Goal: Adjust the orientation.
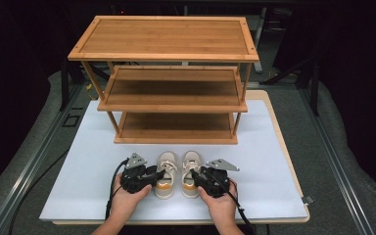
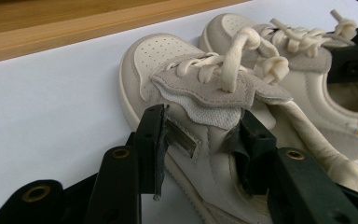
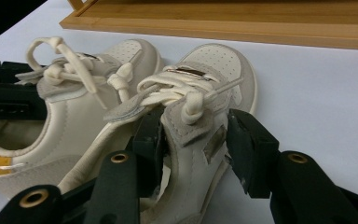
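Two small cream lace-up shoes stand side by side, toes toward the rack, on the white board (image 1: 274,161). My left gripper (image 1: 159,172) (image 2: 200,135) grips the left shoe (image 1: 166,159) (image 2: 163,60) at its outer side wall, one jaw outside and one inside the opening. My right gripper (image 1: 194,174) (image 3: 193,140) holds the right shoe (image 1: 192,159) (image 3: 214,60) the same way, jaws pressed on either side of its wall by the laces. Both shoes rest on the board. The right shoe (image 2: 307,93) and the left shoe (image 3: 74,116) each appear in the other gripper's view.
A three-tier bamboo shoe rack (image 1: 176,98) stands at the back of the board, its bottom shelf (image 1: 176,127) just beyond the shoe toes. All three shelves are bare. Bare board lies left and right of the shoes, with dark floor around the table.
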The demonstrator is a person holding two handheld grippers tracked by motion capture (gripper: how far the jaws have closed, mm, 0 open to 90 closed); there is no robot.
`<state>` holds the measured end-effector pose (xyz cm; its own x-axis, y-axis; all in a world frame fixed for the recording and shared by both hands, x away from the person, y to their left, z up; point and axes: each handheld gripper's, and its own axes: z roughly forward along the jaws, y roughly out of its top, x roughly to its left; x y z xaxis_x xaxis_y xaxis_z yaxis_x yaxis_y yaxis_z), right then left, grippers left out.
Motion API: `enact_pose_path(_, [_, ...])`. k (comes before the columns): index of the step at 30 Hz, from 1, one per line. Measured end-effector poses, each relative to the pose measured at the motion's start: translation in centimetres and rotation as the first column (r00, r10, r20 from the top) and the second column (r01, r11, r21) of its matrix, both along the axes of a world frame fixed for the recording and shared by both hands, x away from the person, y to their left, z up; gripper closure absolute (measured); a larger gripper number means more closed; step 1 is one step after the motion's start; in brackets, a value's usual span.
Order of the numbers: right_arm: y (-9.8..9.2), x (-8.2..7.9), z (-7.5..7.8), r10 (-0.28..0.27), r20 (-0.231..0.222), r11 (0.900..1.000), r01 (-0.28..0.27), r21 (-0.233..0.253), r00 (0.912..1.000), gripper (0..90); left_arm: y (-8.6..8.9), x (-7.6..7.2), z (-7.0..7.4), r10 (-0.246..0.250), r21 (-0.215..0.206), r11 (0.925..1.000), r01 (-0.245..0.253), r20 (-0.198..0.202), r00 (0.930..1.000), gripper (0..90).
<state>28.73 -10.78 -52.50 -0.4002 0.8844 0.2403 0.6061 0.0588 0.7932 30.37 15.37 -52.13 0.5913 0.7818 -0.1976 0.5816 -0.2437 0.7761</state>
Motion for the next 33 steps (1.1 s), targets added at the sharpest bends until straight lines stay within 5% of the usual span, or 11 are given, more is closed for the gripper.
enact_pose_path(20, [1.3,-1.0,-0.3,-0.017,0.035,1.000,0.017,-0.025,0.9993,56.7,-1.0,-0.6,-0.1,0.032,-0.006,0.9995,-0.032,0.004,0.9995,58.7])
enact_pose_path(33, [0.1,-1.2,0.1,0.014,0.065,1.000,-0.014,-0.008,0.9978,49.5,0.1,-0.6,0.1,0.034,-0.062,0.9974,-0.036,-0.039,0.9987,54.6])
